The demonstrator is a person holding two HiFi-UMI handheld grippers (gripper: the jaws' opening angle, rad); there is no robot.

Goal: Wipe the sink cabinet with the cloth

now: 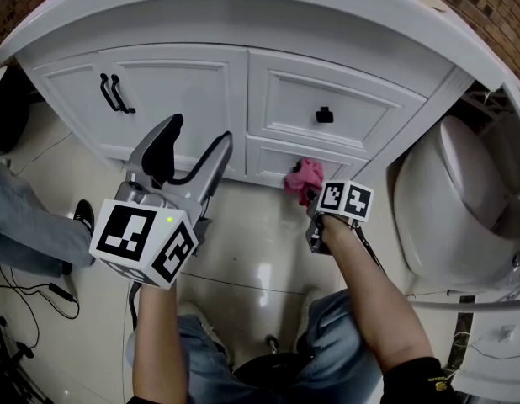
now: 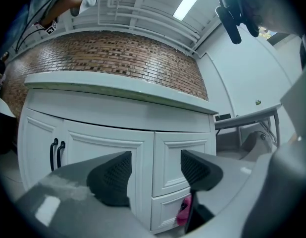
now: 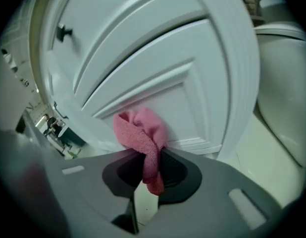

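The white sink cabinet [image 1: 201, 91] fills the top of the head view, with double doors at left and two drawers at right. My right gripper [image 1: 309, 194] is shut on a pink cloth [image 1: 302, 178], which presses against the lower drawer front [image 1: 277, 162]. In the right gripper view the pink cloth [image 3: 140, 133] bunches out from between the jaws of my right gripper [image 3: 152, 167] against the white drawer panel [image 3: 163, 88]. My left gripper [image 1: 197, 146] stands open and holds nothing, off the cabinet doors. The left gripper view shows my left gripper [image 2: 155, 175], its jaws wide apart before the cabinet [image 2: 118, 128], the cloth [image 2: 184, 209] low at right.
A white toilet [image 1: 458, 200] stands close on the right of the cabinet. Black handles [image 1: 114, 93] are on the left doors and a black knob [image 1: 325, 114] on the upper drawer. Another person's leg and shoe [image 1: 82, 217] are at left; cables [image 1: 41, 293] lie on the tiled floor.
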